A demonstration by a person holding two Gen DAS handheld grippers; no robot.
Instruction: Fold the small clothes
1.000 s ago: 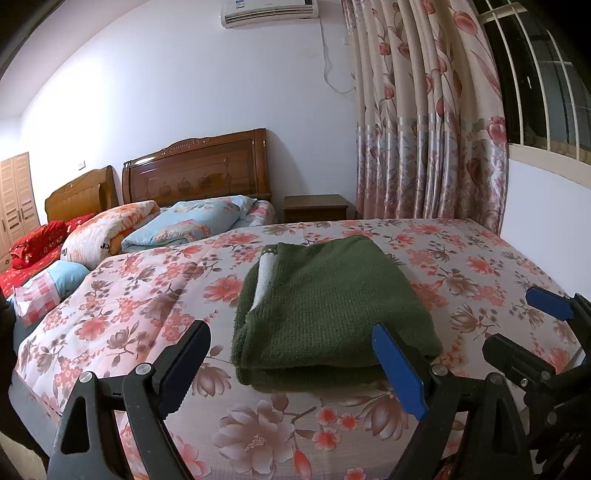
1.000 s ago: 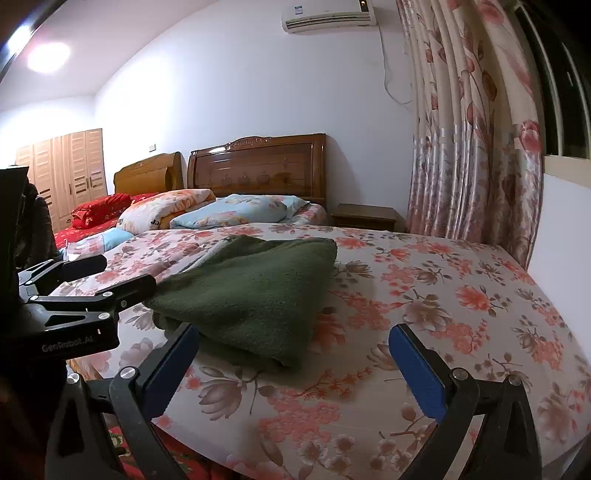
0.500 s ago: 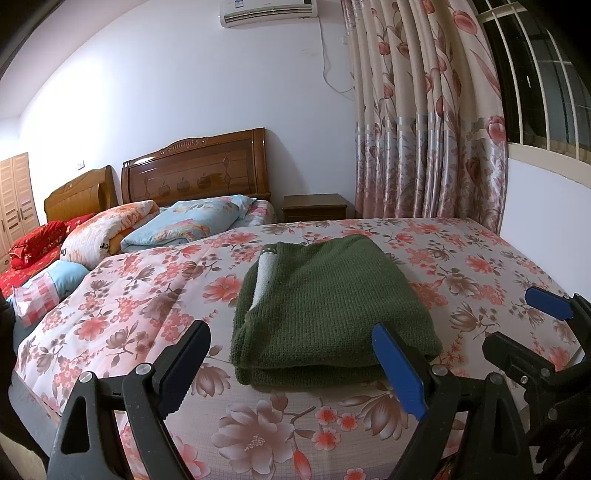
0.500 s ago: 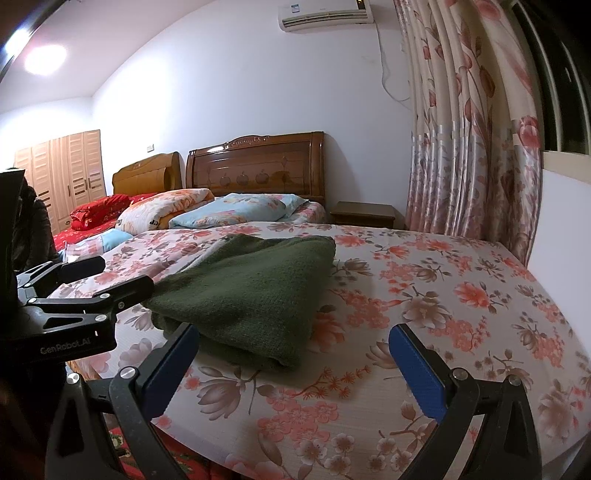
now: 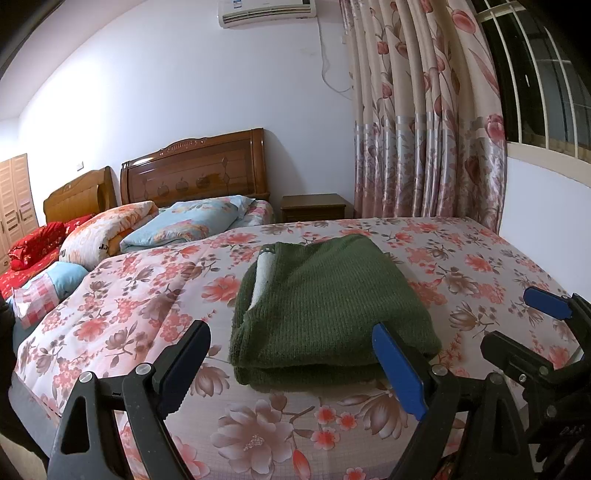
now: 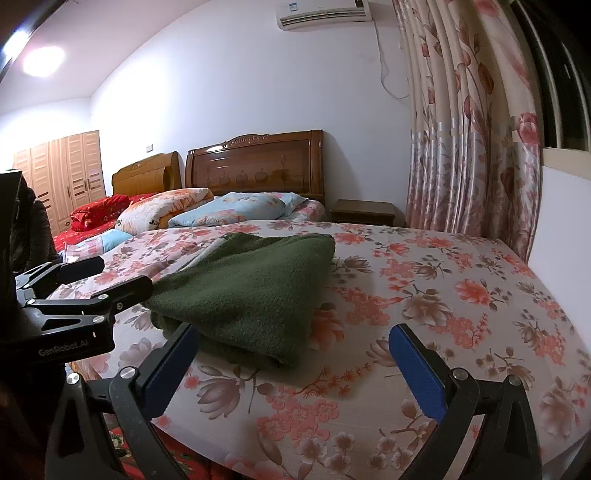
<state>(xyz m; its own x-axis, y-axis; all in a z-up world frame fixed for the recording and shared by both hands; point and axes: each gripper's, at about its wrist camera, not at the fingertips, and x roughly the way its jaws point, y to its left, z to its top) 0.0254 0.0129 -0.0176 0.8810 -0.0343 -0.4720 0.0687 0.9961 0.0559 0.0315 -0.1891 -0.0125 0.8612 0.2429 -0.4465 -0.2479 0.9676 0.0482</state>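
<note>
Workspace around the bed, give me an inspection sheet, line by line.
Surface: bed with floral cover, mostly bare.
Job's things: green garment lying folded near the front edge, white lining showing at its left side.
Clutter: pillows and quilts at the headboard end.
Grippers: left gripper open, empty, in front of the garment; right gripper open, empty.
Cables: one cable hanging below the air conditioner.
Surroundings: curtain, window, nightstand, wardrobe.

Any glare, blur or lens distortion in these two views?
Left wrist view: sharp, evenly lit, fisheye bends the wall and curtain, corners dark. Right wrist view: ceiling lamp blows out top left, green sweater stays crisp, same barrel bend.
</note>
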